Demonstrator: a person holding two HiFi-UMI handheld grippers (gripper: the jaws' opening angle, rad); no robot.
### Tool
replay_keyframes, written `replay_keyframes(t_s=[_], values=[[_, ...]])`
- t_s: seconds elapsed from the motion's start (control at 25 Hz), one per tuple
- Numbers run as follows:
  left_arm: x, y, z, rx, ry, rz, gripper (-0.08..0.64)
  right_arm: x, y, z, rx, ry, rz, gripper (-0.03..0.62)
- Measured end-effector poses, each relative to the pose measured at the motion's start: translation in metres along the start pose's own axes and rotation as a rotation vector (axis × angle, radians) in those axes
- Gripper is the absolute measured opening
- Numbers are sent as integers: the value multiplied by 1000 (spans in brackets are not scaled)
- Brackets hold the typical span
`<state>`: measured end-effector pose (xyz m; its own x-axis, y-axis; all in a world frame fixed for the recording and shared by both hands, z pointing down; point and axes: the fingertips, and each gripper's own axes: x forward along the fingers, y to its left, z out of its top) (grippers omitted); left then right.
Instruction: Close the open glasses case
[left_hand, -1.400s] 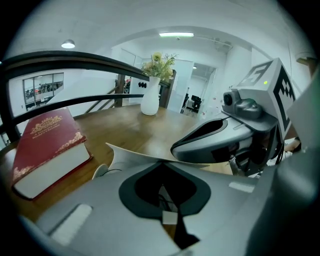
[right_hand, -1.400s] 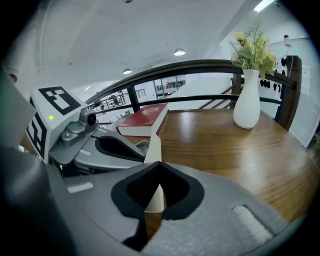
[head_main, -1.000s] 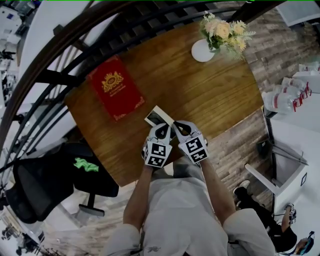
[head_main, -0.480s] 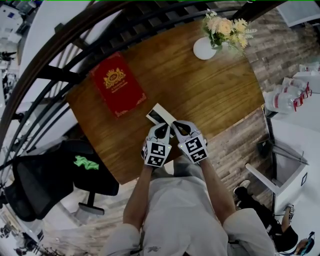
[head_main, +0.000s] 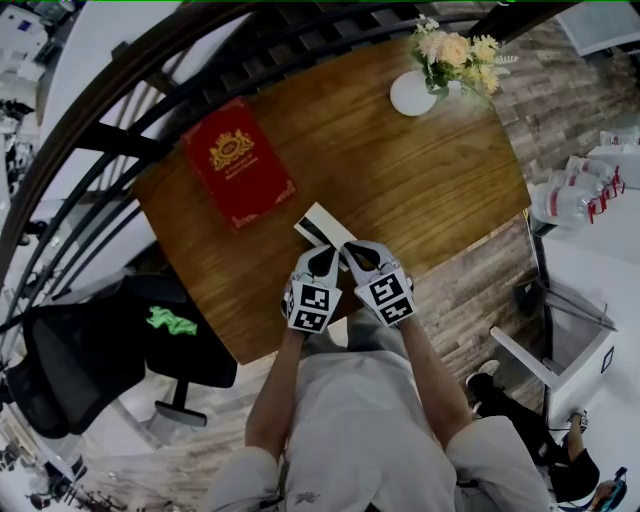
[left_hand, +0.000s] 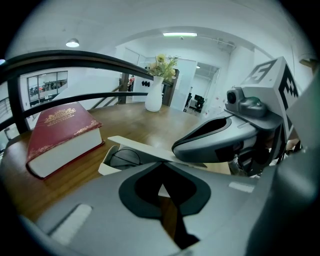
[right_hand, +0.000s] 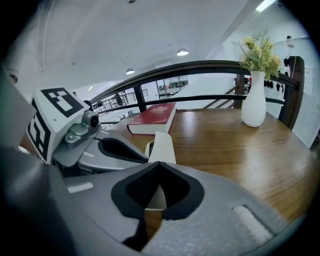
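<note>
L gripper, R gripper fingers clenched, tips at glasses case lid. Case by table near edge; open wood right of case.

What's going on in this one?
A person holds two grippers at the near end of an open white glasses case on a brown wooden table. The left gripper and the right gripper both have their jaws together, tips at the case's lid. The lid is part-raised, with dark glasses showing beneath, so the case is not yet closed. A red gold-trimmed book lies nearby.
</note>
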<state>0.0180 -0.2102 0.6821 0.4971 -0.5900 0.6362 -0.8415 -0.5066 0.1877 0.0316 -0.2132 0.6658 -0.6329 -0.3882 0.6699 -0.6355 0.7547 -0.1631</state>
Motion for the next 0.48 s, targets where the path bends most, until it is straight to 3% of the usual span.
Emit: replay_keyframes(t_s=[0.48], values=[[-5,-1,-12,-28,9,0,20,3,12,-5,-16,15,23,3]])
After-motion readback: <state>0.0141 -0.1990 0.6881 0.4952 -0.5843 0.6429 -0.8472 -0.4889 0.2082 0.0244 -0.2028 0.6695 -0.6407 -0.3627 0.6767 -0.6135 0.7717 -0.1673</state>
